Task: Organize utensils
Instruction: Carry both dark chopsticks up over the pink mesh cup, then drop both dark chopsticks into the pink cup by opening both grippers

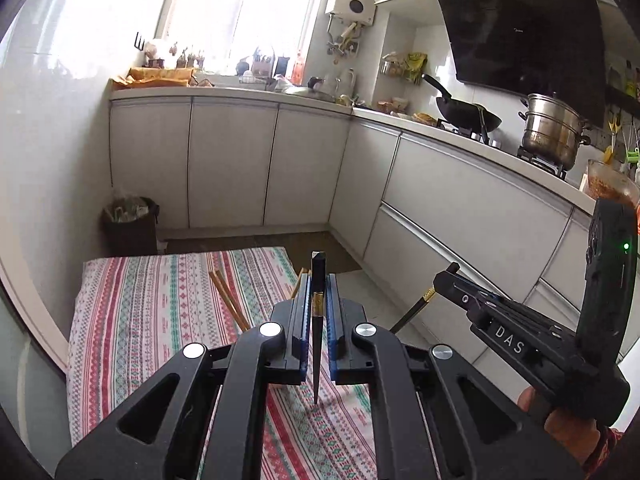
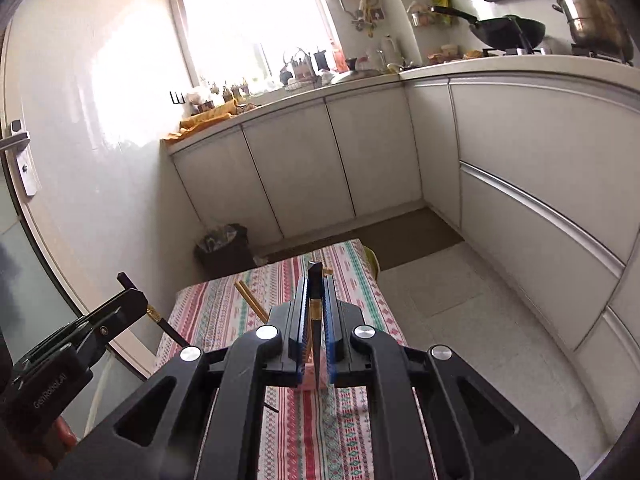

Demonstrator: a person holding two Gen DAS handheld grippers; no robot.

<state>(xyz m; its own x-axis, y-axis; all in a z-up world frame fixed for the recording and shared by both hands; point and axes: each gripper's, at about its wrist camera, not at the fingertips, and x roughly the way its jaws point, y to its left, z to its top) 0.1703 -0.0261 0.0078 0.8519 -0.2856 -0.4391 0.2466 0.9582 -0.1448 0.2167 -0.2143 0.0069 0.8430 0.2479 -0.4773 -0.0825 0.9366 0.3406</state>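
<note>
Black linkage bars fill the bottom of both views, and past them my left gripper (image 1: 318,304) is pinched nearly closed on a black chopstick (image 1: 318,280), gold band sitting right between the blue pads, tip pointing down toward the striped tablecloth (image 1: 160,300). My right gripper (image 2: 316,304) is doing the same: jaws almost together on a second black chopstick (image 2: 315,280), blunt end sticking up past the fingertips.

Both sticks are up off the tablecloth, held above it. They look light, stiff and lacquer-smooth to me, so I'd guess they could swivel or slide in a narrow pinch. Holding near the gold band, on the thick end, seems the sensible place; the taper below offers far less to bite on.

On the tablecloth beyond my left gripper lies a pair of pale wooden chopsticks (image 1: 229,300), side by side, well apart from what I'm carrying. Those look just as light, maybe a touch grippier.

Round about: a dark waste bin (image 1: 130,224) beyond the far end of the tablecloth, white cabinets (image 1: 232,164) further back. The only real obstacle, I'd say, is my own other gripper close alongside, since long sticks could clash if I turn them.
</note>
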